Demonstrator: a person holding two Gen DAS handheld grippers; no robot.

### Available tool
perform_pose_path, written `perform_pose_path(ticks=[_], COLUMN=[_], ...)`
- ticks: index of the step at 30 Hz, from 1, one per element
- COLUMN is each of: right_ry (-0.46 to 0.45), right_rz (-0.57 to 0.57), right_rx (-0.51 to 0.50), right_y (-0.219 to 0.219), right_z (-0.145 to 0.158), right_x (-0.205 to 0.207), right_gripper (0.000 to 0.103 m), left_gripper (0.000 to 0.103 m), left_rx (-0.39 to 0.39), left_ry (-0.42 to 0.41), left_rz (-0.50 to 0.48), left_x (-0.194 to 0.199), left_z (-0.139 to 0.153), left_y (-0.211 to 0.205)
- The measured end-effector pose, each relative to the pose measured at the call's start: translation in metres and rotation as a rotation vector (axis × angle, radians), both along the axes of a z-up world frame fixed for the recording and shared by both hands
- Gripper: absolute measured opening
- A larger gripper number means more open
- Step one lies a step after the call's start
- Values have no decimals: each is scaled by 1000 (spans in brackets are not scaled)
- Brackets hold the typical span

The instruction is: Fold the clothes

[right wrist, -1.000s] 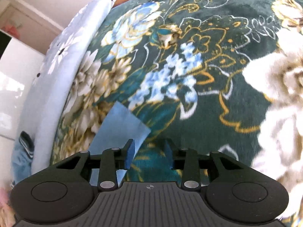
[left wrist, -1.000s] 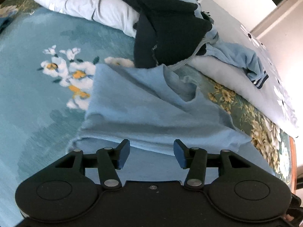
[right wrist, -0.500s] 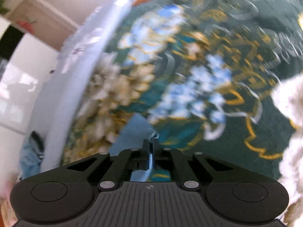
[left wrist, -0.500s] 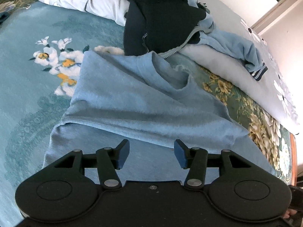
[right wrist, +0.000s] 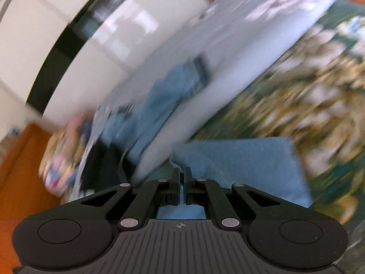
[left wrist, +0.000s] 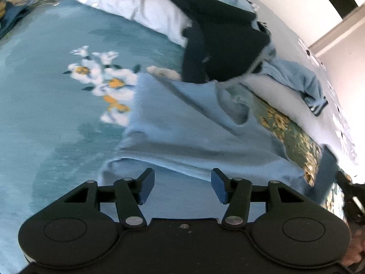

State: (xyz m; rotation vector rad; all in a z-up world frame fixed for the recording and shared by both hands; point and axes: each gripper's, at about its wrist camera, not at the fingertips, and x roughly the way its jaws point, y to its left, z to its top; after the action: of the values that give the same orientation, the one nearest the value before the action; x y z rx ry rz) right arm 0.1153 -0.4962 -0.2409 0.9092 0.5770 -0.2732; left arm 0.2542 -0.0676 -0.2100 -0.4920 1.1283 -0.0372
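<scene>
Spread under everything is your floral bedspread point(left wrist: 52, 118), teal on one side, dark green and gold on the other, with pale pillows point(left wrist: 157, 16) banked along the far edge. On those pillows sits the waiting heap: a dark navy garment point(left wrist: 223, 45) and a crumpled light blue garment with striped cuffs point(left wrist: 303, 84), both clearly unfolded.

Front and centre lies the light blue T-shirt point(left wrist: 194, 132), neckline toward the pillows, its body flat on the bedspread, one layer already lying across another near you. So the fold looks begun but far from done.

Your right gripper point(right wrist: 181, 178) has its jaws pressed together, pinching a blue edge of the T-shirt; blue cloth shows trapped between the pads and fanning out to the right. That view is heavily blurred.

Your left gripper point(left wrist: 181, 185) hovers over the shirt's near edge, jaws spread and opening, with cloth below them but nothing pinched.

Left to do, by my reading: finish this shirt, then the two on the pillows.
</scene>
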Motion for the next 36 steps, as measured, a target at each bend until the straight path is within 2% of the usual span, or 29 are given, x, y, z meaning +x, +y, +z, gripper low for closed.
perform_pose_path(ticks=[4, 10, 13, 18, 22, 26, 28, 30, 31, 33, 36], right_ry=[49, 141, 155, 165, 163, 166, 165, 166, 168, 171, 172], right_rz=[116, 181, 181, 189, 205, 209, 214, 221, 224, 231, 244], right_rx=[40, 48, 39, 27, 14, 36, 46, 45, 44, 43, 36], right_y=[59, 112, 118, 118, 117, 114, 113, 112, 112, 110, 107], right_z=[-20, -44, -45, -45, -45, -49, -51, -52, -52, -52, -51], right_x=[32, 47, 45, 41, 36, 33, 31, 30, 29, 28, 26], right_gripper=[2, 2, 2, 2, 2, 2, 2, 2, 3, 3, 6], left_gripper=[55, 55, 57, 59, 59, 58, 54, 29, 25, 5, 0], left_rx=[-35, -133, -216, -295, -353, -400, -404, -387, -378, -364, -331], left_ry=[0, -15, -5, 27, 83, 99, 101, 95, 93, 83, 55], left_rz=[25, -59, -119, -210, -234, -237, -233, -240, -239, -233, -222], left_x=[0, 19, 35, 56, 65, 67, 68, 69, 69, 68, 67], left_z=[3, 5, 0, -14, -30, -36, -39, -40, -40, -40, -38], left_y=[23, 23, 7, -31, -58, -73, -79, -84, -85, -86, -88])
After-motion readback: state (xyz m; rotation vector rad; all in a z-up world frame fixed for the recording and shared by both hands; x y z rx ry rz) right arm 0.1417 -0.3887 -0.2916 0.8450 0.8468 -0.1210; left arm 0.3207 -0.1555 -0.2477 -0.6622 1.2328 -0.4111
